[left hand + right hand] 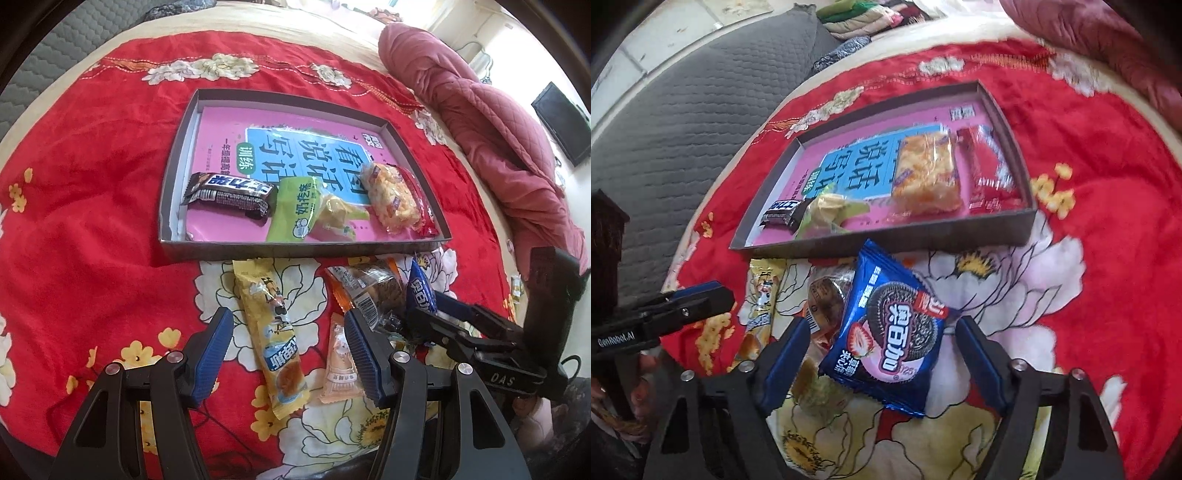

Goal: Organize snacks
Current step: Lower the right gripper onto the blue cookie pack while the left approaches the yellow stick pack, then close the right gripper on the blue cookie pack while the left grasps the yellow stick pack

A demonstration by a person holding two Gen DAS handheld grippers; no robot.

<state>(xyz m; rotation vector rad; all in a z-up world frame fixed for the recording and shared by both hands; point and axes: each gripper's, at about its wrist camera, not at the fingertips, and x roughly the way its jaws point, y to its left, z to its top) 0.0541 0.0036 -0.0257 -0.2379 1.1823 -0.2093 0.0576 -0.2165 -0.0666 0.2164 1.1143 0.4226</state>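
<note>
A grey box lid (295, 248) (886, 240) lies on the red blanket. It holds a pink book, a black chocolate bar (229, 194), a green pack (295, 208), a rice cracker pack (393, 194) (927, 173) and a red bar (988, 170). In front of it lie a long yellow pack (271, 328), a small peach pack (341, 365), a clear cake pack (373, 291) and a blue Oreo pack (886, 332) (421, 291). My left gripper (288, 354) is open above the yellow pack. My right gripper (882, 362) (436, 317) is open, its fingers either side of the Oreo pack.
A rolled maroon quilt (480, 122) lies at the right of the bed. A grey quilted cushion (683, 110) lies beyond the blanket's left edge. A dark screen (561, 122) stands at the far right.
</note>
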